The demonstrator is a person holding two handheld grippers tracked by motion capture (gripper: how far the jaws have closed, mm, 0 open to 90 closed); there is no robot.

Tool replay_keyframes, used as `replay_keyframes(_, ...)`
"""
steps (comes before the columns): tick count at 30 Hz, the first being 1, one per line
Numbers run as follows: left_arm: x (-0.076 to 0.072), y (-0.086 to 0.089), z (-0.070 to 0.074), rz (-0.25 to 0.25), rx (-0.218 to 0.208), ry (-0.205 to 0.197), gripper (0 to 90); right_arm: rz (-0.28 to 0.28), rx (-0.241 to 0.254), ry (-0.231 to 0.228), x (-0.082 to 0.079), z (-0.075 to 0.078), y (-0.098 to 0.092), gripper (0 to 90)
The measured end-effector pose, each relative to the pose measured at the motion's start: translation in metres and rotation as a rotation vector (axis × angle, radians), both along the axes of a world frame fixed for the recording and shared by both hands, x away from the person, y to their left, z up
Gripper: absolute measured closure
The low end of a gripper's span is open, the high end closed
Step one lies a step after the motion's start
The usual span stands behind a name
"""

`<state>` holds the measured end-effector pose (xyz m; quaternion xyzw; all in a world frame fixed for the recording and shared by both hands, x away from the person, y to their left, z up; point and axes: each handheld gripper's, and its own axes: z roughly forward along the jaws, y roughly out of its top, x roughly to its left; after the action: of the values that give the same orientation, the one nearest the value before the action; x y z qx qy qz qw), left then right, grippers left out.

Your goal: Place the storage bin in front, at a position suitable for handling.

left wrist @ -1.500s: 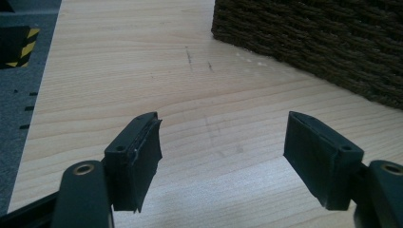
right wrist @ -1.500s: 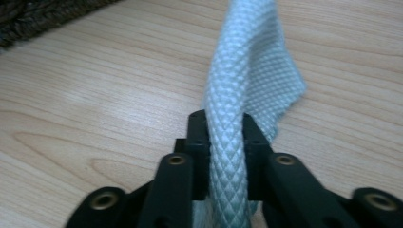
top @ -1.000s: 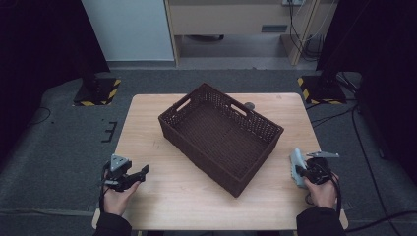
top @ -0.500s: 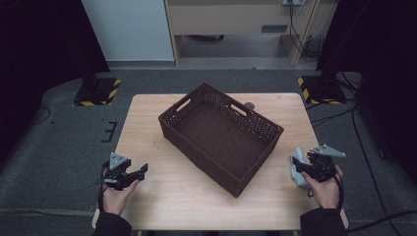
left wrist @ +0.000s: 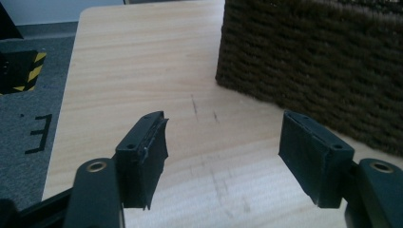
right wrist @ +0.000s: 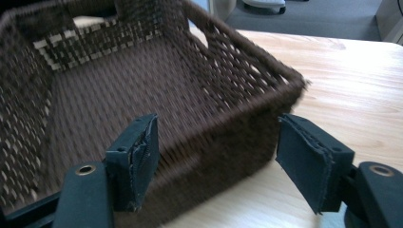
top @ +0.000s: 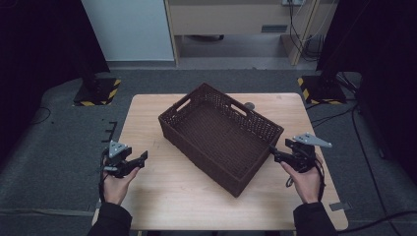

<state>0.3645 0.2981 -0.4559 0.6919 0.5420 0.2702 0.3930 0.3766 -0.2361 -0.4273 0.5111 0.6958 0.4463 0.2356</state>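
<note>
- Grey carpet surrounds a pale wooden surface (top: 162, 196), with yellow-and-black striped stand bases on the floor at about 10 and 2 o'clock from it.
- At the surface's 8 o'clock edge, the left hand-held gripper (top: 141, 158) sits in the person's left hand (top: 116, 184), pointing toward 3 o'clock.
- Its jaws stand wide apart with nothing between them; in the left gripper view they frame bare wood, and the woven wall rises beyond at 1 o'clock.
- A dark brown woven basket (top: 194, 142) rests in the middle of the surface, turned askew, one corner pointing to 5 o'clock. It looks empty, with a handle slot in each short wall.
- At 4 o'clock, the right hand-held gripper (top: 273, 155) points toward 9 o'clock, just beside the basket's near right wall.
- Its jaws have just been opening and now stand wide; in the right gripper view (right wrist: 216, 156) the basket's corner lies beyond them, not pinched by the pads.
</note>
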Motion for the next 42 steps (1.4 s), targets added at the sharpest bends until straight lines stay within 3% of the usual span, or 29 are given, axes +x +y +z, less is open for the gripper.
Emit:
replay_keyframes(3,0.007,-0.001,0.006,-0.007,0.000,-0.016,32.5,-0.008,0.000,0.018,0.008,-0.001,0.014,28.5)
replay_keyframes(10,0.010,0.000,0.018,-0.044,0.008,-0.035,32.5,-0.021,-0.084,0.063,0.018,-0.014,0.027,29.7)
replay_keyframes(13,0.007,0.005,0.023,-0.062,0.019,-0.037,32.5,-0.021,-0.066,0.058,0.020,-0.017,0.026,30.5)
replay_keyframes(24,0.013,0.013,0.029,-0.060,0.025,-0.033,32.0,-0.032,-0.116,0.024,0.036,-0.021,0.027,34.7)
replay_keyframes(35,0.043,0.002,0.030,-0.070,0.032,-0.022,31.2,-0.010,-0.110,-0.006,0.057,-0.025,0.020,37.6)
replay_keyframes(42,0.060,-0.009,0.030,-0.076,-0.009,-0.038,31.6,-0.018,-0.116,-0.021,0.067,-0.028,0.021,40.1)
